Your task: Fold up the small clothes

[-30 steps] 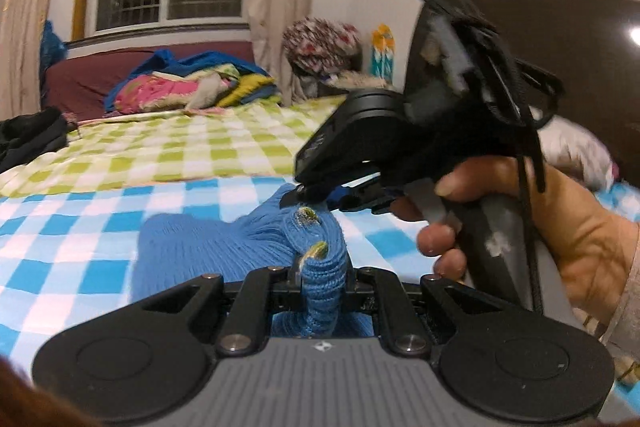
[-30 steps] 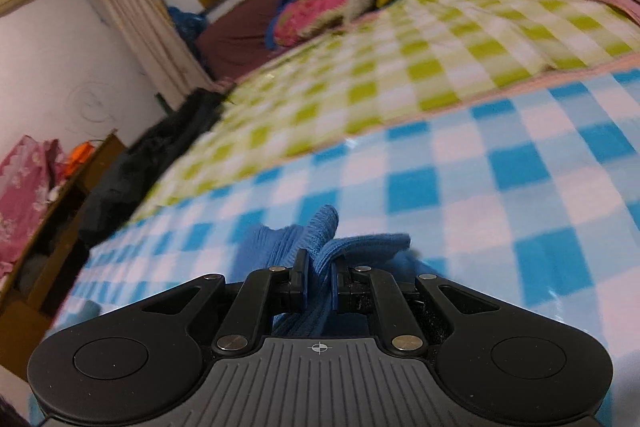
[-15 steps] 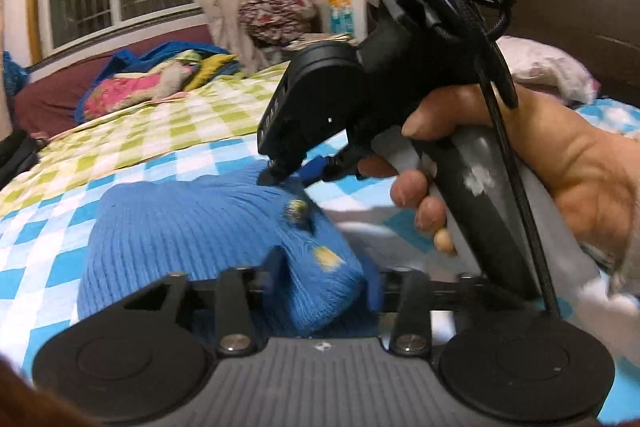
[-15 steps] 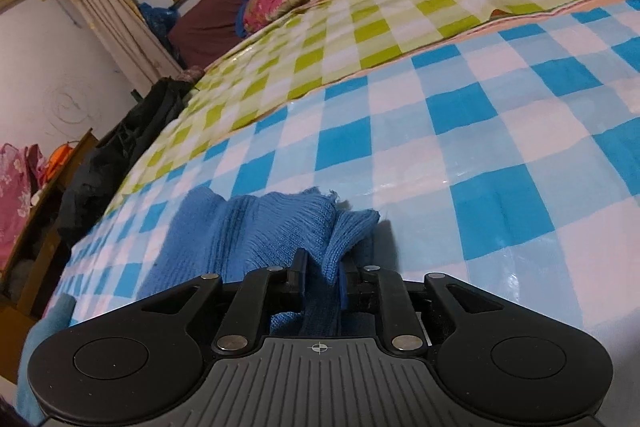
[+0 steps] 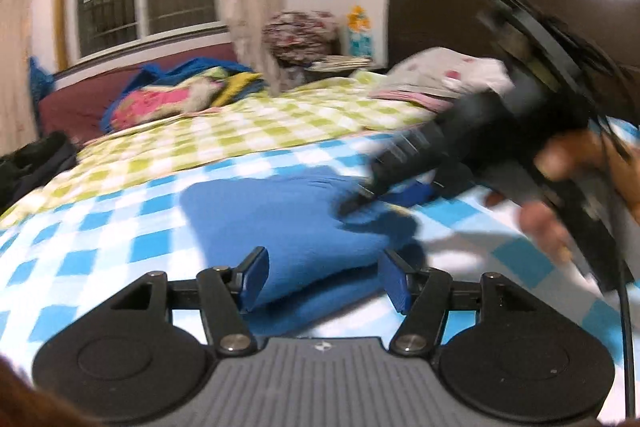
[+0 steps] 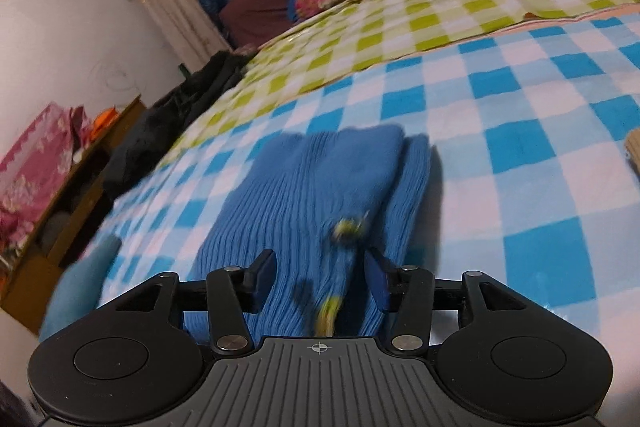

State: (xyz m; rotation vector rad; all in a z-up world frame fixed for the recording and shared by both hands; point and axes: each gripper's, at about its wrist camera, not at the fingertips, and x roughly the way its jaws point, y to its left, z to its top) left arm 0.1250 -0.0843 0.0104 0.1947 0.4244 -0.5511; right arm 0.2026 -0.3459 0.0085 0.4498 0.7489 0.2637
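Observation:
A small blue knitted garment [image 5: 280,227] lies folded flat on the blue-and-white checked bed cover [image 5: 100,251]. It also shows in the right wrist view [image 6: 312,195], with small yellow details near its near edge. My left gripper [image 5: 324,281] is open, its fingers either side of the garment's near edge, holding nothing. My right gripper [image 6: 320,277] is open just above the garment. In the left wrist view the right gripper [image 5: 472,143] is blurred, held by a hand at the garment's right side.
A green-and-white checked sheet [image 5: 256,131] covers the far half of the bed. Colourful bedding [image 5: 172,99] is piled by the window. Dark clothes [image 6: 180,107] lie at the bed's left edge. A wooden cabinet [image 6: 60,211] stands left. The dark headboard [image 5: 460,15] is at the right.
Both grippers were shut on the blue garment's edge a second ago. Both have opened and let it go. The garment now lies flat and folded on the bed.

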